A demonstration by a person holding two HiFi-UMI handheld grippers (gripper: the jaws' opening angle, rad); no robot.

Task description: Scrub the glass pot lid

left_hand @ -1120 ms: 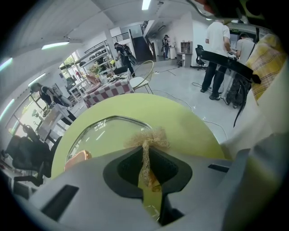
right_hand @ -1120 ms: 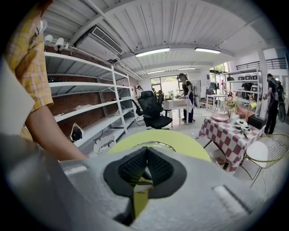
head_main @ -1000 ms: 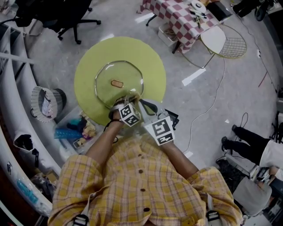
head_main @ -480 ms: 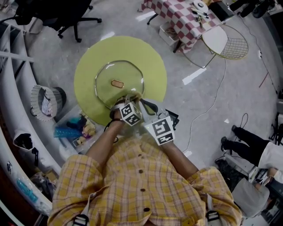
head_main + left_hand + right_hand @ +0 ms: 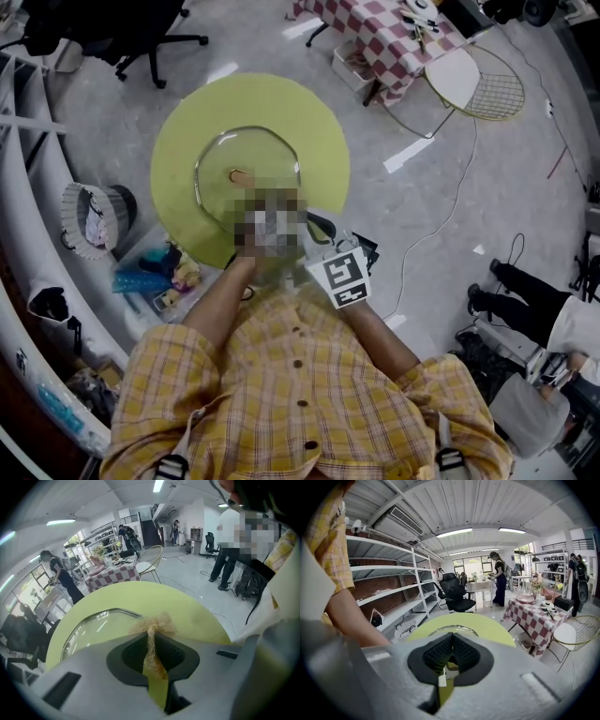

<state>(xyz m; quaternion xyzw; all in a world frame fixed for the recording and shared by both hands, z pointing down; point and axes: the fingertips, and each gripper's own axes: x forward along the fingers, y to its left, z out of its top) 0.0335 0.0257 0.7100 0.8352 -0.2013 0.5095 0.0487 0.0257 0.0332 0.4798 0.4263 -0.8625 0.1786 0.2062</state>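
Note:
The glass pot lid (image 5: 246,173) lies flat on a round yellow-green table (image 5: 319,141), its knob (image 5: 240,175) facing up. In the left gripper view my left gripper (image 5: 151,632) is shut on a tan fibrous scrubber (image 5: 153,623), which hangs over the lid's (image 5: 98,625) near rim. A blurred patch hides this gripper in the head view. My right gripper (image 5: 319,234) sits beside it at the table's near edge, its jaws shut with nothing in them (image 5: 451,637). The lid (image 5: 452,630) lies ahead of it.
Left of the table stand a mesh waste basket (image 5: 94,216) and a box of clutter (image 5: 159,277). An office chair (image 5: 141,37) is behind, a checkered table (image 5: 394,37) and a wire chair (image 5: 478,84) at back right. A cable (image 5: 441,225) crosses the floor.
The head view has shifted slightly; the table and lid sit a little further left. Both grippers hold nearly the same place, and a blurred patch now covers the left one.

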